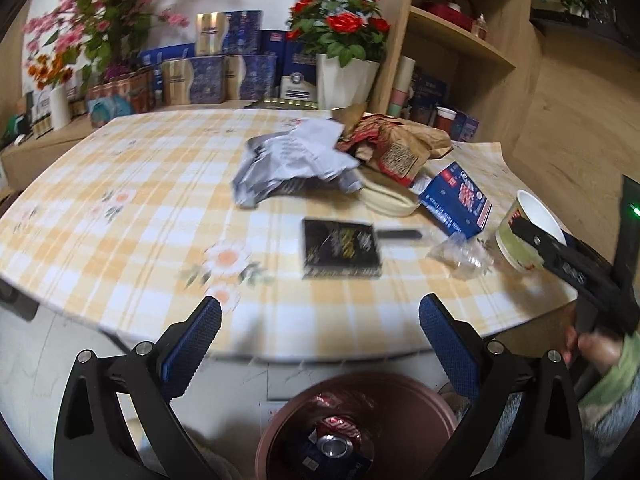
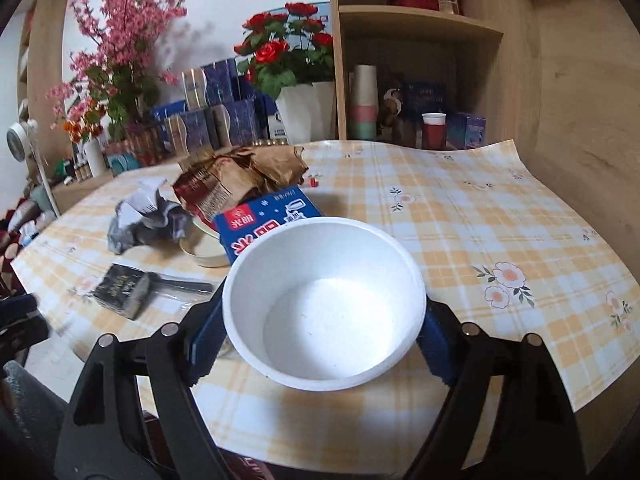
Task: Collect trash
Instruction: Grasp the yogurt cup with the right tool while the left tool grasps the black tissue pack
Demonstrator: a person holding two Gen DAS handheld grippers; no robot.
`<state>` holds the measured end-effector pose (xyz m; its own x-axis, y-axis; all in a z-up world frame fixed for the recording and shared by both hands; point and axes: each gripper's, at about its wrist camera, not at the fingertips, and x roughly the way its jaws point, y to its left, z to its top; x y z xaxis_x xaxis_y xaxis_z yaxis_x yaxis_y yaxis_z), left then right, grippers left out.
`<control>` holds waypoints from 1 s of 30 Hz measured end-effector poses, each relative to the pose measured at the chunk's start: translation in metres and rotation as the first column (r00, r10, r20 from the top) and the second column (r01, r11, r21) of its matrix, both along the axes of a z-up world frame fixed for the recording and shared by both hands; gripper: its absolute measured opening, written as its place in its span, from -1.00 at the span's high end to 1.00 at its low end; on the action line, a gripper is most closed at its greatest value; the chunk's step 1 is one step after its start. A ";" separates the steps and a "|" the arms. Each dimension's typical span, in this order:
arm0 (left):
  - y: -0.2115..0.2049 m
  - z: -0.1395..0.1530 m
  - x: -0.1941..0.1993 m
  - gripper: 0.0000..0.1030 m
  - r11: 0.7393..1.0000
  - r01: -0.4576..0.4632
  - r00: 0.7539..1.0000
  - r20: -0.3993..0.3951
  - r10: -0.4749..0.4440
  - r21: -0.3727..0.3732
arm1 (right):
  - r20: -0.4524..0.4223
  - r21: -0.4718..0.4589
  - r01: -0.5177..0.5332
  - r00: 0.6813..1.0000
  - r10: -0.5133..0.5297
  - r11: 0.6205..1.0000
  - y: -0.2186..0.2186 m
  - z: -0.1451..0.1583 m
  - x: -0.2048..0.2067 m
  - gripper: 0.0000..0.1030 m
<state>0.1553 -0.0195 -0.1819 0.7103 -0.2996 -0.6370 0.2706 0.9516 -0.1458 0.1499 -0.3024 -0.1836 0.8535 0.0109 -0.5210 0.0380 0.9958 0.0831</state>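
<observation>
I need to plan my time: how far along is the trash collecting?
Done: a can and some wrappers already lie in the bin. In hand: the right gripper straddles the white paper bowl at the table edge; the left gripper is open above the bin. Left on the table: grey bag, brown bag, blue carton, black packet, clear plastic.

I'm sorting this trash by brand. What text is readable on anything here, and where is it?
"光明": red logo on the blue carton; its large white characters are cut off by the paper bowl.
Black packet: gold print, blurred.
Brown bag label: too small.
Can in the bin: unreadable.
</observation>
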 end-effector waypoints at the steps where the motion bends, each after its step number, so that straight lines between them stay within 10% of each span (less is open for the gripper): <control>1: -0.007 0.001 0.008 -0.88 1.000 0.012 1.000 -0.005 -0.012 0.007 | 0.005 0.002 -0.002 1.000 0.002 1.000 0.000 0.000 -0.002 -0.57; 16: -0.054 -0.031 0.087 -0.88 0.984 -0.014 0.994 -0.108 0.034 0.175 | -0.004 0.063 0.002 1.000 -0.002 0.998 -0.009 -0.008 -0.003 -0.57; 20: -0.047 -0.033 0.095 -0.20 0.982 -0.022 0.991 -0.123 0.046 0.190 | -0.008 0.071 -0.010 1.000 0.010 0.997 -0.010 -0.009 -0.001 -0.57; 30: -0.031 -0.018 0.073 -0.15 0.986 0.022 0.994 -0.105 -0.005 0.167 | 0.010 0.074 -0.007 1.000 0.007 0.997 -0.002 0.000 -0.010 -0.57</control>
